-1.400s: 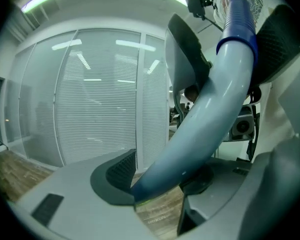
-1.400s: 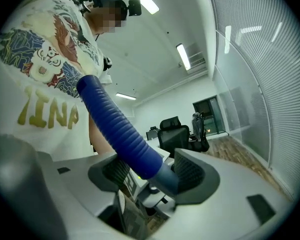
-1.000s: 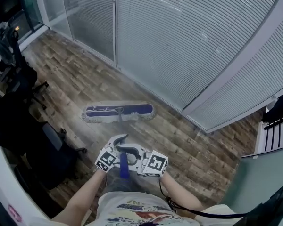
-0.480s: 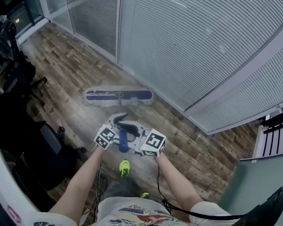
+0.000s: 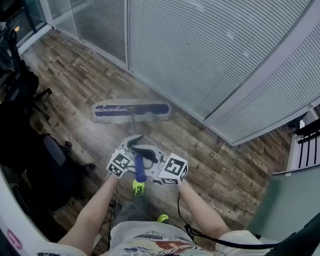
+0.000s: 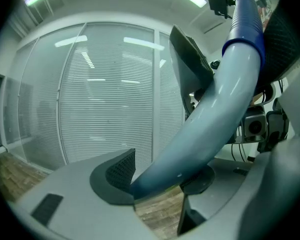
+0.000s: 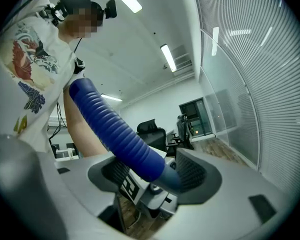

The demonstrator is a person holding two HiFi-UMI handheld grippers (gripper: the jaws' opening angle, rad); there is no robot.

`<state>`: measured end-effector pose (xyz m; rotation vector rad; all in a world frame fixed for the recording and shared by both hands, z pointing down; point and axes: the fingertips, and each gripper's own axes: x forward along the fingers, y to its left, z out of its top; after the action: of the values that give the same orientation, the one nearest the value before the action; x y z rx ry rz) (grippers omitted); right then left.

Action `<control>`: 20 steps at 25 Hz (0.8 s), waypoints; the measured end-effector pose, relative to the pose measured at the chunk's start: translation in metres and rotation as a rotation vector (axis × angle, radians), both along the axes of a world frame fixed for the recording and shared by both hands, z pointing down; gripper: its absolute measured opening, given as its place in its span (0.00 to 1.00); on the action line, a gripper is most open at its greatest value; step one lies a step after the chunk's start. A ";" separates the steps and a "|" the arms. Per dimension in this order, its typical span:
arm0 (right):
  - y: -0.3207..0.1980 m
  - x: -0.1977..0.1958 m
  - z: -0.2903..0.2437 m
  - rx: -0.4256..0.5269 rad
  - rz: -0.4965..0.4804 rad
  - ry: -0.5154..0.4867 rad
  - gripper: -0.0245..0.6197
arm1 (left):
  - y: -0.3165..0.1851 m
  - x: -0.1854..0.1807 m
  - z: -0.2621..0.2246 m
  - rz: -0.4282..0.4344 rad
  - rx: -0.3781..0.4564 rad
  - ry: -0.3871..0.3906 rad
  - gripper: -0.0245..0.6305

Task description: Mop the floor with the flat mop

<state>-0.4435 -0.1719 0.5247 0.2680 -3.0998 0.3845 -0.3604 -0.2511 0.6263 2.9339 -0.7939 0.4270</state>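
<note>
The left gripper (image 6: 160, 176) and the right gripper (image 7: 154, 176) both squeeze the mop handle (image 5: 139, 167) tight. The flat mop head (image 5: 130, 111) lies on the wood floor (image 5: 77, 81), near its edge by the glass wall (image 5: 202, 47).

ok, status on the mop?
Left tool and right tool shut on mop handle. Mop head flat on floor by glass wall. Office chair off left, apart.

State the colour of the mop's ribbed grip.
The grip is dark blue; the right gripper view shows it best.
</note>
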 end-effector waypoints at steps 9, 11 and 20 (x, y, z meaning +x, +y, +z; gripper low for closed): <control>0.178 0.070 -0.021 -0.032 -0.077 0.009 0.45 | 0.178 0.069 -0.017 -0.025 -0.031 -0.009 0.34; 0.220 0.086 -0.026 -0.032 -0.084 0.002 0.45 | 0.220 0.084 -0.021 -0.033 -0.035 -0.011 0.34; 0.380 0.155 -0.043 -0.052 -0.071 -0.025 0.45 | 0.384 0.152 -0.034 -0.015 -0.067 -0.032 0.34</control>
<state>-0.2887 0.2078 0.4820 0.1527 -3.1071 0.4700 -0.2089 0.1328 0.5923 2.8647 -0.7884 0.4903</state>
